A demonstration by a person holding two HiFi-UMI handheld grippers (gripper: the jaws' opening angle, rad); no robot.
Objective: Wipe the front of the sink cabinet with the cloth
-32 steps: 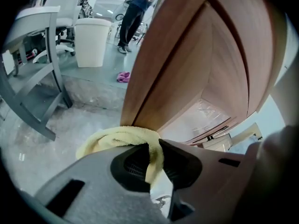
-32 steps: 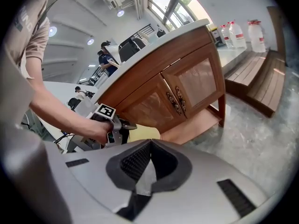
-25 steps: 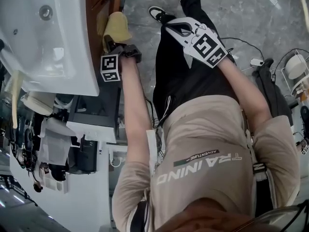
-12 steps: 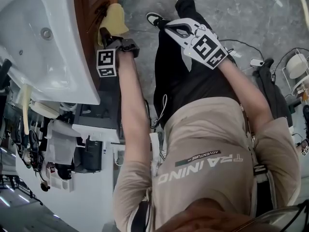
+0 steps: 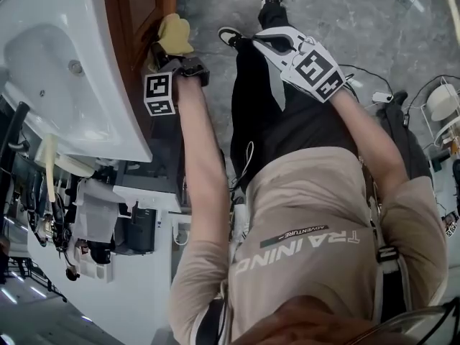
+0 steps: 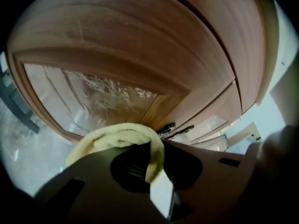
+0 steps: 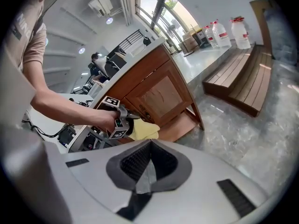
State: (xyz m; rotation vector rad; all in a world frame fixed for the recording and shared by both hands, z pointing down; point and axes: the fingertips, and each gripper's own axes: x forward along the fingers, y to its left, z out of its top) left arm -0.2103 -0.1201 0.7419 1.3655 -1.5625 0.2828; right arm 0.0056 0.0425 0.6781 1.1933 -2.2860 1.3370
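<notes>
Two dark jaws of the left gripper (image 6: pixel 156 146) clamped on a fold of soft yellow terry cloth (image 6: pixel 114 136): one narrow strip pinched between them, the rest bunched over the jaw tips toward 11 o'clock. Straight ahead at 12 o'clock, filling most of the left gripper view, the brown wooden sink cabinet (image 6: pixel 140 45), with a glossy framed door panel (image 6: pixel 88 94) just beyond the cloth. At 1 o'clock of the cloth, a pair of small dark metal handles (image 6: pixel 175 127), blurred.

From the head view, cloth at 12 o'clock of the left gripper, lying against the cabinet front low on the door. White ceramic sink basin (image 5: pixel 65 63) at 9 o'clock of both, on top of the cabinet.

Pale grey right gripper (image 7: pixel 149 146) with jaws pressed together, nothing between them. Held at 3 o'clock of the left gripper, well apart from cabinet and cloth, above a black trouser leg (image 5: pixel 251 99) and the grey marbled stone floor (image 5: pixel 374 13).

Hard to make out:
- Exact contact patch between cloth and wood, covered by the cloth's own bulk.
- Lower half of the left gripper view, blocked by the gripper's body.
- Cabinet edges there, cut off by the dark lens rim.
- Cabinet front in the head view, reduced to a steep, narrow brown band.
</notes>
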